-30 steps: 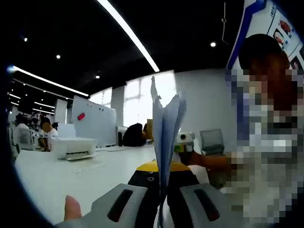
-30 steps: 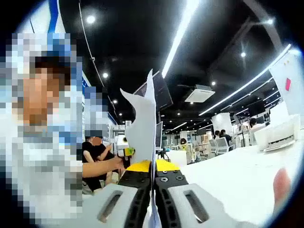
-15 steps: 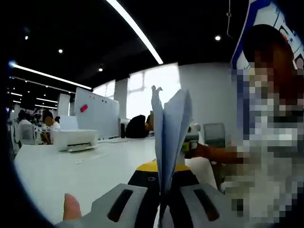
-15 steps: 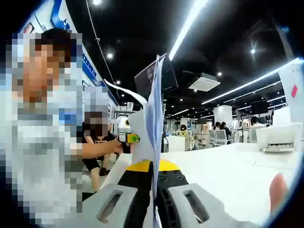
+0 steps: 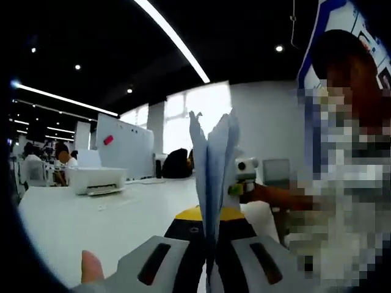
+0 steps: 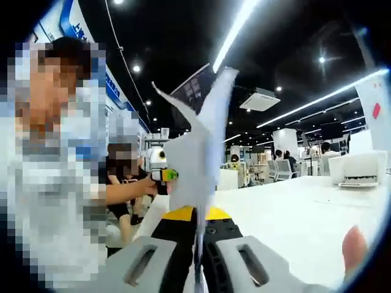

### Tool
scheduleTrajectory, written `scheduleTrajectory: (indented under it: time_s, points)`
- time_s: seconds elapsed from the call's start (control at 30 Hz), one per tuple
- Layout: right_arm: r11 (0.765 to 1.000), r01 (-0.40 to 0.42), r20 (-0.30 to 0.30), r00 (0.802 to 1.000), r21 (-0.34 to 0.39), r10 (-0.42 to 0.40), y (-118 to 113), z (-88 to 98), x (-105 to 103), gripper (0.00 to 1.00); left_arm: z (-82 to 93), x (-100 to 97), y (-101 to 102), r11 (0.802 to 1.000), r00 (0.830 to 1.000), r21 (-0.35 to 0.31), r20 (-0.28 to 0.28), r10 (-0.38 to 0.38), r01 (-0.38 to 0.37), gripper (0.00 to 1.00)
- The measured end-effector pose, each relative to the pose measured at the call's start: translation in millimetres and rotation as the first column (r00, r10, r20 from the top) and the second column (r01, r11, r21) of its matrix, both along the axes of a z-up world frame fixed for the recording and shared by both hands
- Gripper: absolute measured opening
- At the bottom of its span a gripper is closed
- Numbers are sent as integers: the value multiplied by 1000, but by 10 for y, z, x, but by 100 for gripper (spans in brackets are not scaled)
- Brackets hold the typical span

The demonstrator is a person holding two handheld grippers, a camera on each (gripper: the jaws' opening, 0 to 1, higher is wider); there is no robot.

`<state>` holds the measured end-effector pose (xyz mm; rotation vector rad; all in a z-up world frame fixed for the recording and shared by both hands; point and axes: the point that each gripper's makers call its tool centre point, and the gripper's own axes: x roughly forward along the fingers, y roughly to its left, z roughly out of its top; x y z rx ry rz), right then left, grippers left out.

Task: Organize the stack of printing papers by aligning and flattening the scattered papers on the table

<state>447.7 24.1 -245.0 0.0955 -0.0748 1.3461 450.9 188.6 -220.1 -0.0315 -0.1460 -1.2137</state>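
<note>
A stack of white printing papers [image 5: 211, 163] stands on edge above the white table [image 5: 91, 220]. My left gripper [image 5: 208, 221] is shut on its lower edge, and the sheets fan apart at the top. From the other side, my right gripper [image 6: 197, 221] is shut on the same papers [image 6: 195, 160], whose top corners curl and splay. The right gripper [image 5: 243, 175] appears just behind the sheets in the left gripper view. A hand holds the left gripper [image 6: 160, 171] beside the sheets in the right gripper view.
A white printer [image 5: 95, 180] sits on the far side of the table, with a whiteboard [image 5: 125, 152] behind it. The printer [image 6: 357, 168] also stands at the right in the right gripper view. A person stands close by, a thumb [image 5: 91, 268] at the rim. People sit at distant desks.
The papers have shifted between the jaws; in the right gripper view the sheets turned from edge-on to showing a broad face, with the top corners splaying wider. Both grippers stay shut.
</note>
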Motion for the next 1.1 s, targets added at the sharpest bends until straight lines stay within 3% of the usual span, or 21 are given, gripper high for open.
scheduleTrajectory:
  time_s: [0.07, 0.13, 0.2, 0.23, 0.4, 0.47, 0.5, 0.53, 0.6, 0.7, 0.9, 0.93, 0.97, 1.03, 1.1]
  points:
    - [1000, 8, 18, 1000, 2, -8, 8, 8, -6, 0, 13, 6, 9, 1000, 1000, -16, 6, -5, 5, 8]
    - [1000, 7, 0, 1000, -15, -7, 17, -89, -5, 2, -35, 41, 33, 1000, 999, -25, -35, 2, -3, 13]
    - [998, 63, 3, 998, -12, -63, -26, -144, 87, 18, -83, 55, 31, 1000, 999, -30, -48, 8, -9, 17]
    - [998, 69, -2, 998, -11, -69, -40, -157, 101, 20, -93, 48, 22, 1000, 999, -27, -49, 5, -7, 18]
    - [998, 65, -10, 998, 14, -65, -75, -112, 81, 16, -102, 39, -24, 1000, 999, -11, -40, 0, 0, 17]
    - [999, 50, 18, 999, 7, -50, -75, -57, 40, 6, -85, 32, -35, 1000, 999, -5, -45, -18, 18, 13]
    - [1000, 3, -2, 1000, -3, -3, -46, -65, -43, 0, -87, 14, -44, 999, 999, 2, -42, -32, 32, 6]
    - [1000, -16, -26, 1000, -7, 16, -27, -71, -71, 0, -78, -15, -63, 999, 998, -1, -42, -51, 51, 6]
    - [1000, 5, 6, 1000, -15, -5, -46, -69, -47, 0, -70, -33, -66, 998, 997, -9, -51, -60, 60, 6]
    - [1000, -5, -22, 1000, -19, 5, -52, -43, -55, 0, -58, -33, -65, 998, 997, -3, -43, -56, 56, 6]
    - [999, -24, 27, 999, -33, 24, 18, 187, -141, 0, 169, -55, 23, 999, 999, -18, 9, -40, 40, 6]
    - [998, -38, 70, 997, -41, 41, 51, 197, -190, 0, 175, -70, 34, 999, 999, -19, 19, -40, 41, 7]
    - [998, -35, 61, 997, -60, 38, 66, 113, -194, 1, 117, -77, 41, 999, 999, -20, 11, -35, 35, 9]
    - [994, -30, 20, 999, -109, 32, 78, -104, -177, 12, -60, -83, 39, 999, 997, -1, -61, -36, 36, 12]
    - [992, -26, 15, 999, -123, 28, 94, -199, -147, 9, -102, -81, 33, 1000, 999, -2, -36, -31, 31, 13]
